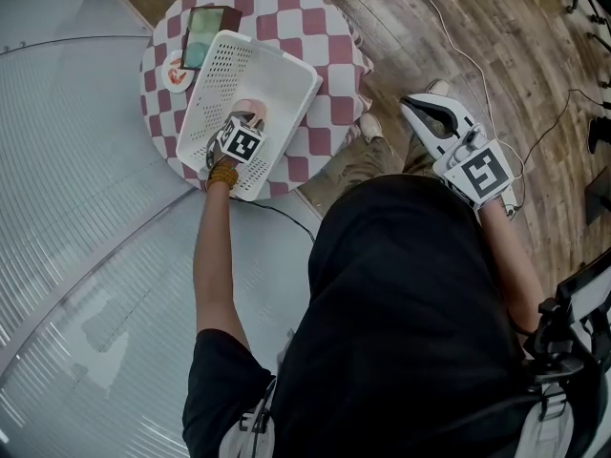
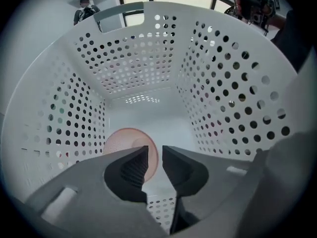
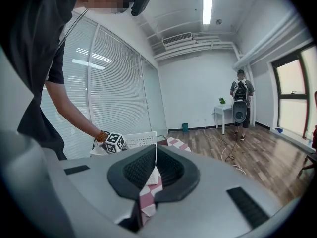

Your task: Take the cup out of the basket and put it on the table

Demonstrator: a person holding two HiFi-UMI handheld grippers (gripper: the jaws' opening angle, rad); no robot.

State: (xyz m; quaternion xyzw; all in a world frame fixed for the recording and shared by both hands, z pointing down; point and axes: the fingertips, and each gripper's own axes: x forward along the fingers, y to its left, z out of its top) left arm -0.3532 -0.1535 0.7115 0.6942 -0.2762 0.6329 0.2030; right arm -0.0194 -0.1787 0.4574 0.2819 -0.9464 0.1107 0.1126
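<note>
item one, left gripper (image 2: pixel 154 156): we are holding it inside the white basket (image 2: pixel 237 93), jaws parted by a narrow gap and gripping nothing, seemingly lining up on the edge of the pink cup (image 2: pixel 124 142). the cup is lying on the basket floor near its left wall (not yet lifted). item two, right gripper (image 3: pixel 155 170): we are holding it aside, off the checked worktop (image 1: pixel 334 36), jaws clenched on nothing, likely to keep clear.
</note>
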